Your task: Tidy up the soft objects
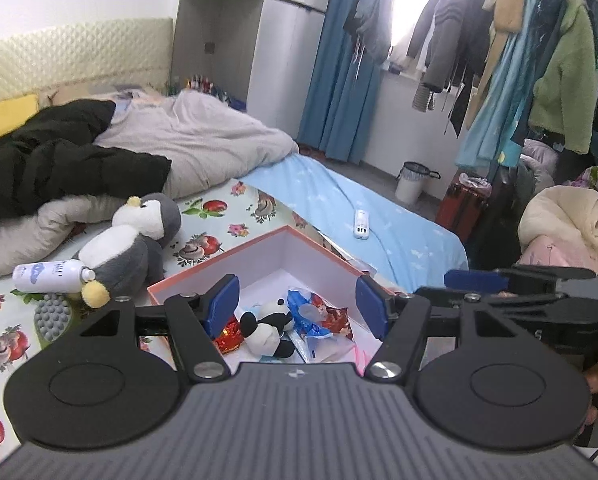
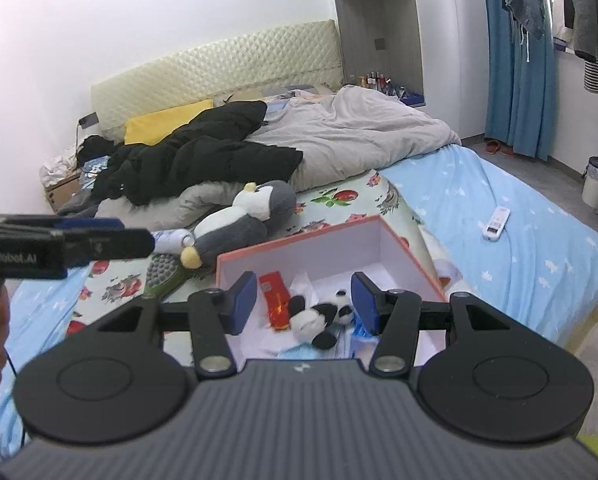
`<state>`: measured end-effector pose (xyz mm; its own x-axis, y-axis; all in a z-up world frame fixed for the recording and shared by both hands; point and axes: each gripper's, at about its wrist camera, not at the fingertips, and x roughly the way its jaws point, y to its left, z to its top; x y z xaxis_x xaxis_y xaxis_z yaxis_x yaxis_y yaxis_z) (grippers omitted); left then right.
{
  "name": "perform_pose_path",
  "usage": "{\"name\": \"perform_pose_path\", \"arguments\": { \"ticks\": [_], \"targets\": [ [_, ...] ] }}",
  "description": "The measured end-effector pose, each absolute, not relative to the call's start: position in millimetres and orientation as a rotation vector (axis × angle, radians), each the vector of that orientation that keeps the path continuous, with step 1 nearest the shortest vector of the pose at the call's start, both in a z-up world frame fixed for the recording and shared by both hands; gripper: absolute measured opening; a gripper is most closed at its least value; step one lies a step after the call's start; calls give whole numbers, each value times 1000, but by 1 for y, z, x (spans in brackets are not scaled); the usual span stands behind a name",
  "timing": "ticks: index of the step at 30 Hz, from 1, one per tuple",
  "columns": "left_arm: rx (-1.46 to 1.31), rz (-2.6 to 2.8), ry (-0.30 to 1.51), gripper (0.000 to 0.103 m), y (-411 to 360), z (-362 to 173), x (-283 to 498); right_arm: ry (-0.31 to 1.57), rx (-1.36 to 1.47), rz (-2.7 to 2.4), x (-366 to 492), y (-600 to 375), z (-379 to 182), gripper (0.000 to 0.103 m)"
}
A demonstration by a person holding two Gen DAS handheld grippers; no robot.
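Already a small panda plush (image 1: 269,326) lies inside the pink-rimmed cardboard box (image 1: 215,258) near the bed's foot edge, among crinkly foil wrappers (image 1: 319,312). Still outside, a grey-and-white penguin plush (image 1: 135,240) lies on the fruit-print sheet (image 1: 215,208) just beside the box, looking like the next pick. Both the left claw (image 1: 297,306) and right claw (image 2: 305,304) hang over the box, jaws apart and empty. Fetching the penguin calls for a wide grip on its fat, yielding body.

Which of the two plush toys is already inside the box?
The small panda plush, black and white, lies inside the open pink-rimmed box among wrappers. The larger grey penguin plush lies outside it on the bedsheet.
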<state>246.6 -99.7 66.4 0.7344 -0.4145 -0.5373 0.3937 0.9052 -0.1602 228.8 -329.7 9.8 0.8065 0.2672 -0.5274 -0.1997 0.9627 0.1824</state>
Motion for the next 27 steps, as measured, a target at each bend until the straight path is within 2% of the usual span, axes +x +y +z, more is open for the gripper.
{"name": "perform_pose_path", "arguments": {
  "ticks": [10, 27],
  "targets": [
    [-24, -416, 542, 70, -92, 48, 173, 572, 145, 218, 180, -325, -14, 55],
    [-118, -386, 582, 70, -90, 5, 134, 584, 116, 177, 144, -312, -43, 55]
  ]
}}
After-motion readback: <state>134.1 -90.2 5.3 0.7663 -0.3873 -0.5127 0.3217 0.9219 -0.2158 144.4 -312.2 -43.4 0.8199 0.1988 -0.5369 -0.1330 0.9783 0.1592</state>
